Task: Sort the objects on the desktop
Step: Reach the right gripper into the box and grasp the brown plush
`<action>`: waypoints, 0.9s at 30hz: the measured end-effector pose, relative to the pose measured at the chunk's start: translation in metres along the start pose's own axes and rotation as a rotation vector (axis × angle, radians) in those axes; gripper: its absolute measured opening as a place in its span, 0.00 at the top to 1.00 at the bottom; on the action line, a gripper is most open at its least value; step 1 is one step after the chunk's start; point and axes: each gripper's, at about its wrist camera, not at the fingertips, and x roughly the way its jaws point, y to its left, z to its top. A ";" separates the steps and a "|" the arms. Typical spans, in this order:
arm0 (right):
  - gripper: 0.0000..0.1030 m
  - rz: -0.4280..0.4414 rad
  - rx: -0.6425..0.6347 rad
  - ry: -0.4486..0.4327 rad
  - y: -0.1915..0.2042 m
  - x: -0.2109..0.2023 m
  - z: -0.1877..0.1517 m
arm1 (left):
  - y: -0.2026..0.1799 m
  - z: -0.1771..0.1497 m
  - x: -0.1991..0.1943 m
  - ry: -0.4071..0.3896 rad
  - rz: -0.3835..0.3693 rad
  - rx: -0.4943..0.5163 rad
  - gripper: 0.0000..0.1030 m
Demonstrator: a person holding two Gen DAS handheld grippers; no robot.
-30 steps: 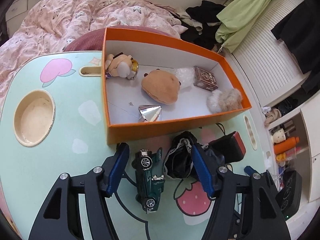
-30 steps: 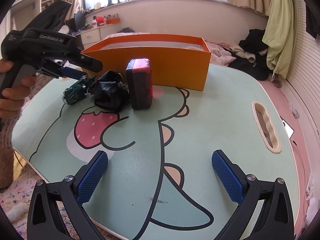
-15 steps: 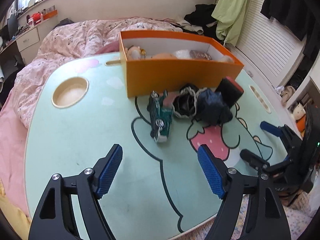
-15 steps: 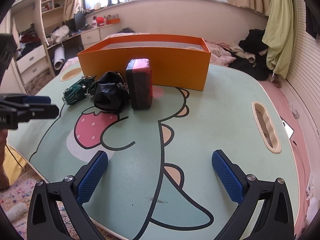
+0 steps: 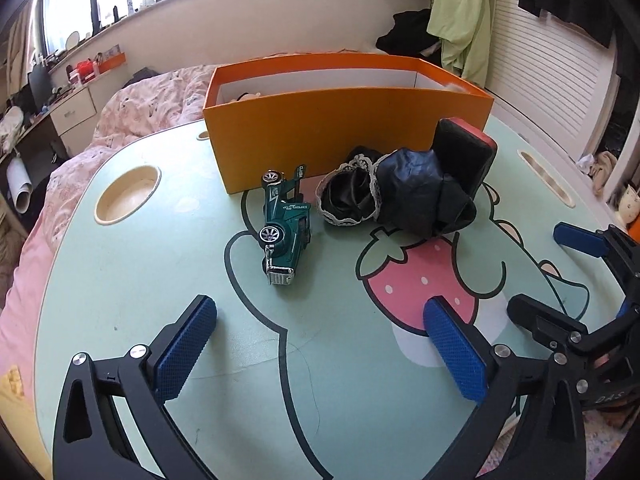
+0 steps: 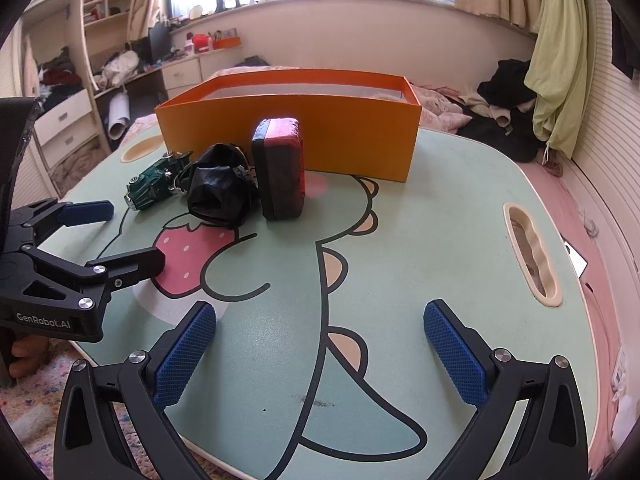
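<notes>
A green toy car (image 5: 285,227) lies on its side on the mint cartoon table (image 5: 132,280), in front of the orange box (image 5: 344,128). Beside it lie a black lace-trimmed cloth bundle (image 5: 400,196) and a black-and-red case (image 5: 464,152) standing on edge. My left gripper (image 5: 320,344) is open and empty, low over the table's near edge, well short of the car. My right gripper (image 6: 320,344) is open and empty over the table's front. The car (image 6: 154,186), bundle (image 6: 220,192), case (image 6: 280,168) and box (image 6: 320,128) also show in the right wrist view.
A round cup recess (image 5: 127,194) is at the table's left and a slot handle (image 6: 530,248) at its right. A bed with pink bedding (image 5: 152,100) lies behind the table. The left gripper (image 6: 108,236) shows at the right wrist view's left edge.
My left gripper has drawn back and down from above the car and box to the table's near edge, staying open. The right gripper has not moved.
</notes>
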 end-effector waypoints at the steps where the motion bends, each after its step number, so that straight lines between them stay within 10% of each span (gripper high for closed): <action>1: 0.00 0.000 0.001 0.000 -0.001 0.000 0.000 | 0.001 0.001 0.000 -0.001 0.000 0.000 0.00; 14: 0.08 -0.041 0.098 0.051 -0.014 -0.002 0.015 | -0.001 0.003 0.003 -0.002 -0.002 -0.001 0.00; 21: 0.20 0.214 0.212 0.022 -0.027 -0.025 0.124 | -0.004 0.002 0.003 -0.005 -0.001 0.001 0.00; 27: 0.22 0.319 0.222 0.211 0.005 0.057 0.218 | -0.007 0.002 0.003 -0.005 -0.001 0.001 0.00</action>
